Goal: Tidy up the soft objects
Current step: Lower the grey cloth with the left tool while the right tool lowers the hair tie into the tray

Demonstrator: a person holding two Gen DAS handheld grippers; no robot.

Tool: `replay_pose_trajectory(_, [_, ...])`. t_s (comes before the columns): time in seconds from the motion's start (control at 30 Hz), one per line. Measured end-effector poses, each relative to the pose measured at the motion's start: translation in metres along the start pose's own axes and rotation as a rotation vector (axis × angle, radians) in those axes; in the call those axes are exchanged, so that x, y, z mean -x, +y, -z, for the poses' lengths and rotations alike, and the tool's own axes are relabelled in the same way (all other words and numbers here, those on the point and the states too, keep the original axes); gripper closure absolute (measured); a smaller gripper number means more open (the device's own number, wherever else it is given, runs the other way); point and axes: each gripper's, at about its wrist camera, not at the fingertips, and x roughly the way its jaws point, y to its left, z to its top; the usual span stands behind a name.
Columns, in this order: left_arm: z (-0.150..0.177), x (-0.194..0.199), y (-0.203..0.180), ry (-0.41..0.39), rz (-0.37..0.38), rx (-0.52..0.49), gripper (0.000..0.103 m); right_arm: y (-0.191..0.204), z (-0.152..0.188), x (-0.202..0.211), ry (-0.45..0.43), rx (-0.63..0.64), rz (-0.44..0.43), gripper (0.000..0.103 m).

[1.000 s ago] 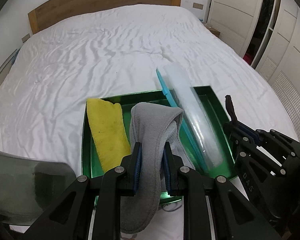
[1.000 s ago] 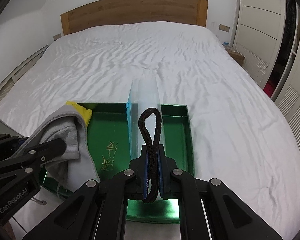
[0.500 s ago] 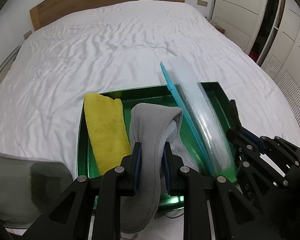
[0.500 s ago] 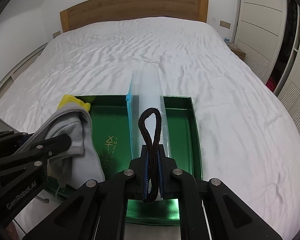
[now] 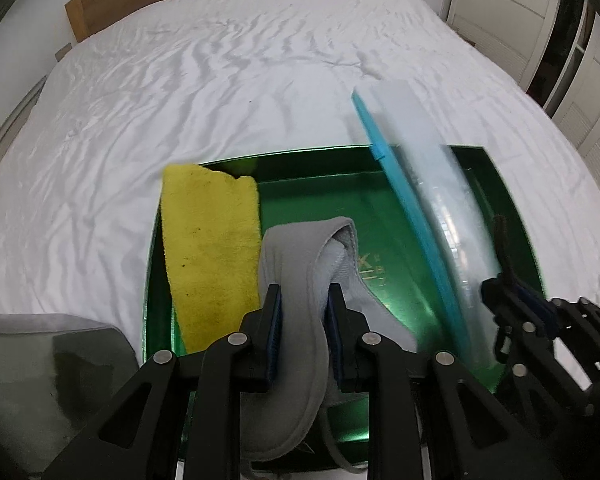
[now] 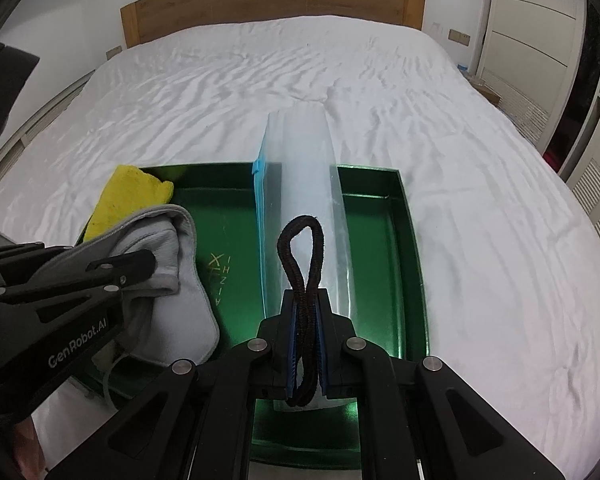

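While the left tongs [image 5: 303,300] pinch a grey cloth [image 5: 296,248], the right tongs [image 6: 305,300] clamp a black loop [image 6: 302,240] over the green tray [image 6: 412,216].

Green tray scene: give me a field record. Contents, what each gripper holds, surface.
surface: white bed
tray: green tray, lying on the bed near its foot
in tray, left part: yellow cloth, lying flat
divider: clear panel with blue edge, standing on edge across the tray
left gripper: shut on grey eye mask, over the tray's middle
right gripper: shut on black hair tie, its loop sticking up in front of the panel
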Motion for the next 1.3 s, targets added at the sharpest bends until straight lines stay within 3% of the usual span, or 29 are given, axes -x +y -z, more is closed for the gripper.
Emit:
replay_pose_trajectory(0.17, [0.002,-0.002,0.005,0.006,-0.016,0.0,0.082,0.0,-0.002,-0.004,0.008,-0.005,-0.009,0.092])
replay_pose_trajectory(0.23, [0.004,-0.003,0.005,0.012,-0.031,-0.003,0.08,-0.001,-0.002,-0.005,0.015,-0.014,-0.017,0.088])
replay_pose_trajectory(0.3, [0.004,-0.004,0.007,0.024,-0.011,0.012,0.08,-0.001,-0.002,-0.006,0.013,-0.014,-0.011,0.074])
replay_pose_trajectory(0.47, [0.002,0.001,0.008,0.005,0.021,0.014,0.076,-0.001,-0.004,-0.004,0.004,-0.018,-0.011,0.067])
replay_pose_trajectory(0.73, [-0.003,0.009,0.005,-0.026,0.024,0.006,0.076,0.001,-0.005,-0.004,0.006,-0.024,-0.017,0.066])
replay_pose_trajectory(1.07, [-0.001,0.006,0.008,-0.011,0.015,0.014,0.075,0.004,-0.007,-0.006,0.013,-0.013,-0.005,0.066])
replay_pose_trajectory(1.3, [0.002,0.001,0.008,0.004,0.006,0.018,0.071,0.003,-0.008,-0.01,0.026,-0.002,0.008,0.061])
